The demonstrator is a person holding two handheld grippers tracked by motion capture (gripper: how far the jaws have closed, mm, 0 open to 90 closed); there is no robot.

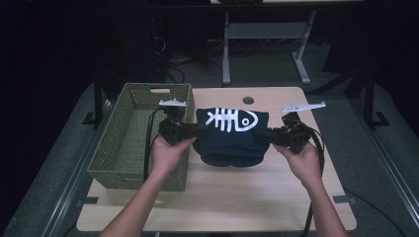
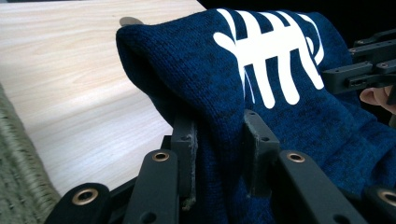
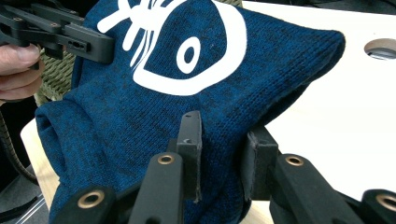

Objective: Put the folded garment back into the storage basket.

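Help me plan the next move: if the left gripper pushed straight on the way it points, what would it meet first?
The navy knit garment already clamped in the left gripper; beyond it, probably the right gripper holding the opposite side, though depth is unclear.

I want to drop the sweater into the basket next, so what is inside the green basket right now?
The woven basket shows bare floor in the high view. Its right-hand inner side is covered by the left gripper, the hand and the blue sweater, so that strip cannot be checked.

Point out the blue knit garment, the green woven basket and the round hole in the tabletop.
blue knit garment (image 1: pixel 232 140), high view, on the dark knit below the white fishbone print.
green woven basket (image 1: pixel 126 136), high view, on its inner floor.
round hole (image 1: pixel 248 100), high view, on the opening near the table's far edge.
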